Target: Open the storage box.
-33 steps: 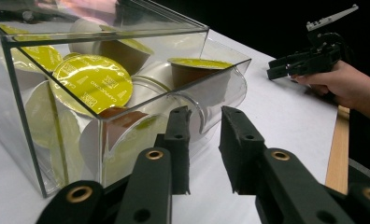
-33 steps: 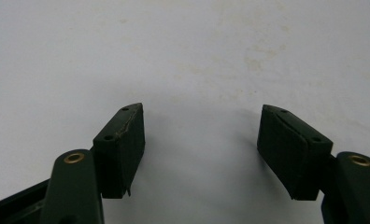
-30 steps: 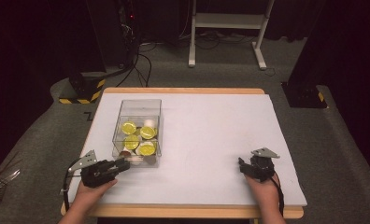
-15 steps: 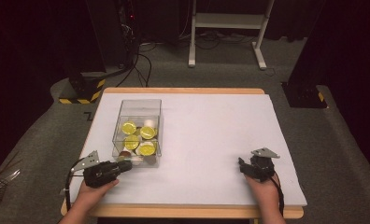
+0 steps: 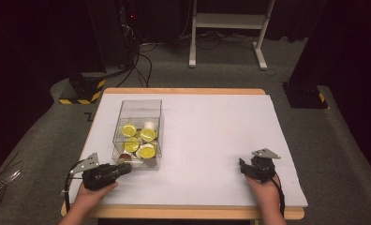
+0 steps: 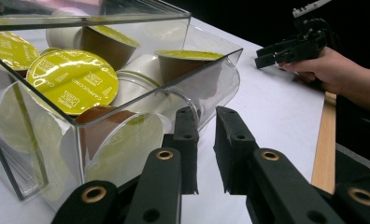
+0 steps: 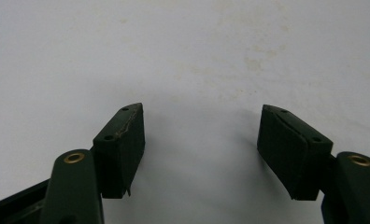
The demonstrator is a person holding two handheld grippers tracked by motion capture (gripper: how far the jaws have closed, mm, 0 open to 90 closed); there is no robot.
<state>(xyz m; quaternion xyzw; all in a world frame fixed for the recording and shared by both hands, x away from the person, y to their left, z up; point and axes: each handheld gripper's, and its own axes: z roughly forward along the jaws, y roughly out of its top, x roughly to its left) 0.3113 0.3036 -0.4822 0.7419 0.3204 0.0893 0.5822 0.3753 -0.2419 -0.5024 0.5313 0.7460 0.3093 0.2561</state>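
The clear plastic box (image 5: pixel 137 133) sits on the left half of my white surface (image 5: pixel 207 140), and I take it as my landmark. Inside it lie coffee capsules (image 6: pixel 73 79) with yellow-green foil lids, some on their sides, a white one among them. My left tongs (image 5: pixel 125 168) lie low on the surface just beside the box's near corner; in the left gripper view (image 6: pixel 204 140) the jaws have just been closing and stand nearly pressed together with a narrow gap, nothing between them, the box wall right at their tips. Well apart from the box, toward the near right edge, my right tongs (image 5: pixel 242 166) rest spread wide over bare surface (image 7: pixel 197 70), pinching nothing.
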